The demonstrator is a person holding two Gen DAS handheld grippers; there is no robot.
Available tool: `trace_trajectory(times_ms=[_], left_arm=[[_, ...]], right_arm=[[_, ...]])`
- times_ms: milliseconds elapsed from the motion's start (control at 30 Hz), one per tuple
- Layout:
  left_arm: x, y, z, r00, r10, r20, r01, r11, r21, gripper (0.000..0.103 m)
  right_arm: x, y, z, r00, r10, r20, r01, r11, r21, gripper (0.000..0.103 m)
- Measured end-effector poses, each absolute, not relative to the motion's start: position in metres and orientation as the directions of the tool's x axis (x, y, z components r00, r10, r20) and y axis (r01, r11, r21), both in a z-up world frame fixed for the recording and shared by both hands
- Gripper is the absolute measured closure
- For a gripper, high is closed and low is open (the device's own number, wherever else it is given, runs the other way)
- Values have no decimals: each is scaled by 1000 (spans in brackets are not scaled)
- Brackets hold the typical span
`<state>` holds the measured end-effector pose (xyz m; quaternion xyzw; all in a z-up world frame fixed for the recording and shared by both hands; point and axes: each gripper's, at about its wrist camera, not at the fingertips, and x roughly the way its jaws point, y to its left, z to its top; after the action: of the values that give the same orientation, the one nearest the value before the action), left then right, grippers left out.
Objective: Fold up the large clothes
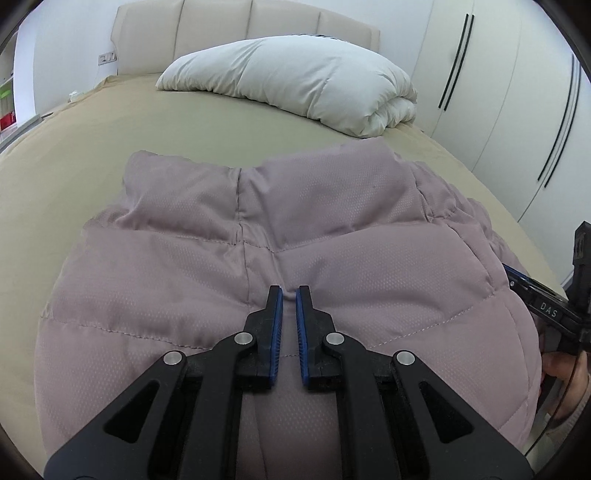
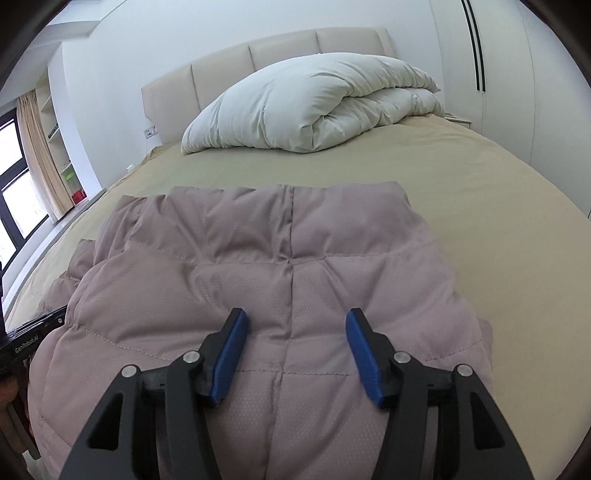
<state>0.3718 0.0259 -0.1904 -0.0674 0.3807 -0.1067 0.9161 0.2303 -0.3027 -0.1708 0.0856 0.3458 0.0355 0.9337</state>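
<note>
A mauve quilted puffer jacket (image 1: 207,266) lies folded into a thick bundle on the tan bed; it also shows in the right wrist view (image 2: 258,269). My left gripper (image 1: 289,291) is nearly shut, its blue pads pinching a small ridge of the jacket's fabric. My right gripper (image 2: 294,316) is open, its blue pads wide apart and resting over the jacket's top layer on either side of a seam, holding nothing. The right gripper's body (image 1: 550,314) shows at the right edge of the left wrist view.
A white folded duvet (image 1: 295,81) lies at the head of the bed near the beige headboard (image 1: 221,33). The tan sheet (image 2: 461,177) stretches around the jacket. White wardrobe doors (image 1: 517,92) stand to the right; a window (image 2: 14,177) is at the left.
</note>
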Motion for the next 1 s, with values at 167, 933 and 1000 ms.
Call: trace_trajectory(times_ms=[167, 933, 1000], left_arm=[[353, 44, -156, 729, -204, -653, 95, 975, -198, 95], [310, 156, -151, 711, -271, -649, -4, 921, -388, 0], [295, 172, -151, 699, -287, -655, 1, 916, -401, 0]], right_arm=[[225, -289, -131, 744, 113, -659, 19, 982, 190, 45], [203, -266, -103, 737, 297, -607, -171, 951, 258, 1], [188, -293, -95, 753, 300, -586, -151, 945, 290, 0]])
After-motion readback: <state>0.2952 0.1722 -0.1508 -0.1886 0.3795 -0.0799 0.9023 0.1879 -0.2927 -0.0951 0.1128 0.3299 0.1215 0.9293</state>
